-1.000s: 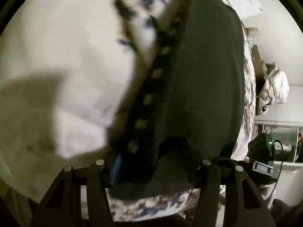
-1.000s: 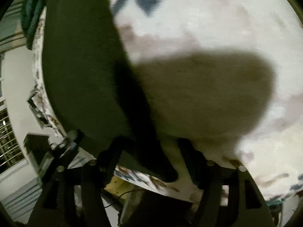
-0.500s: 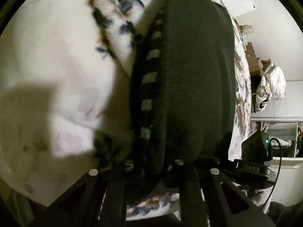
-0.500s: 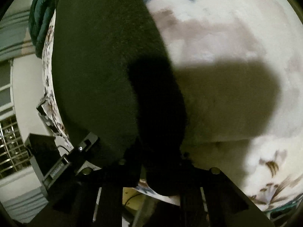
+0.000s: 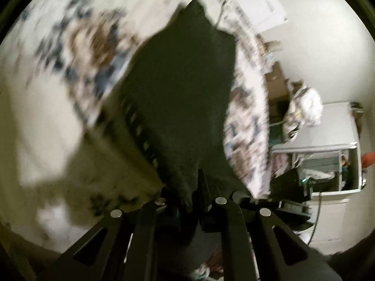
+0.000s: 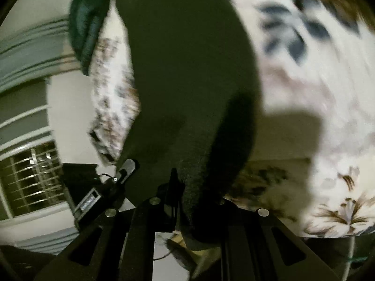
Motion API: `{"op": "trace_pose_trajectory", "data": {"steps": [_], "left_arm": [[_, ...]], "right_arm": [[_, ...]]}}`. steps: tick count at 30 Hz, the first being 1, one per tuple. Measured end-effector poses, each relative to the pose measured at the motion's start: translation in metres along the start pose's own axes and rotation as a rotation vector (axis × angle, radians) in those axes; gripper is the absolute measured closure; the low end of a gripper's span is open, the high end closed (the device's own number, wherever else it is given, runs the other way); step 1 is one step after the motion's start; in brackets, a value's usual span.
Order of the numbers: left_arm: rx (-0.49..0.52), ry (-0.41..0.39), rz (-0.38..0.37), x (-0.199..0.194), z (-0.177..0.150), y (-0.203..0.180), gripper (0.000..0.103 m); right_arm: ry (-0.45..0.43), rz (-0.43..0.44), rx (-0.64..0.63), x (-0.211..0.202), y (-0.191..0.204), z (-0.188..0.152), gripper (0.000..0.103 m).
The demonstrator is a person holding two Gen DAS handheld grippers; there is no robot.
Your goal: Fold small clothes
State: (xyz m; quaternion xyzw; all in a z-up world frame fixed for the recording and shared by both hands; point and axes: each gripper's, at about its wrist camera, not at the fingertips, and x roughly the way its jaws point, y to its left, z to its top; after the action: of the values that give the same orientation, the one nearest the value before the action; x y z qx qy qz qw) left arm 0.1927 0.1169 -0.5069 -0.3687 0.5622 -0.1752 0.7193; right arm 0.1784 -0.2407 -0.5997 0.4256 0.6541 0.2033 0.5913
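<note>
Pinching the dark green garment [image 5: 187,89] over the floral bedspread [image 5: 77,46], left gripper [image 5: 191,201] and right gripper [image 6: 185,201] each grip an edge.

Matt, fuzzy dark cloth garment [image 5: 187,89]; soft floral-print bedcover [image 6: 316,82]; matt black plastic tongs [image 5: 194,201]

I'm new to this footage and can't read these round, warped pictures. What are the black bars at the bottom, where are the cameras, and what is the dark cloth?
Each picture comes from a wide-angle camera mounted on a hand-held pincer tool, looking forward along its two black fingers. One shows the left gripper, the other the right gripper. No robot arm is involved; a person carries both tools. Both grippers have just been closing and now pinch the near edge of a dark green garment, one with a striped trim. It lies on a white bedspread with a blue and brown flower print. The blur comes from movement.
</note>
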Motion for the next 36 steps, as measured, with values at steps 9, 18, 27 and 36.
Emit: {"op": "trace_pose_trajectory", "data": {"steps": [9,18,27,36], "left_arm": [[0.015,-0.168,-0.080,0.027,0.125,-0.044,0.095],[0.023,-0.144,-0.054,0.107,0.263,-0.038,0.092],[-0.172,-0.212,-0.139,0.131,0.345,-0.008,0.057],[0.231,-0.119,0.183,0.152,0.341,-0.052,0.050]], "right_arm": [[-0.174,0.112,-0.009,-0.046,0.066,0.111,0.090],[-0.254,0.117,0.048,-0.021,0.098,0.281,0.090],[-0.268,0.275,0.211,-0.012,0.089,0.411,0.061],[-0.238,-0.167,-0.153,-0.029,0.133,0.416,0.043]]}}
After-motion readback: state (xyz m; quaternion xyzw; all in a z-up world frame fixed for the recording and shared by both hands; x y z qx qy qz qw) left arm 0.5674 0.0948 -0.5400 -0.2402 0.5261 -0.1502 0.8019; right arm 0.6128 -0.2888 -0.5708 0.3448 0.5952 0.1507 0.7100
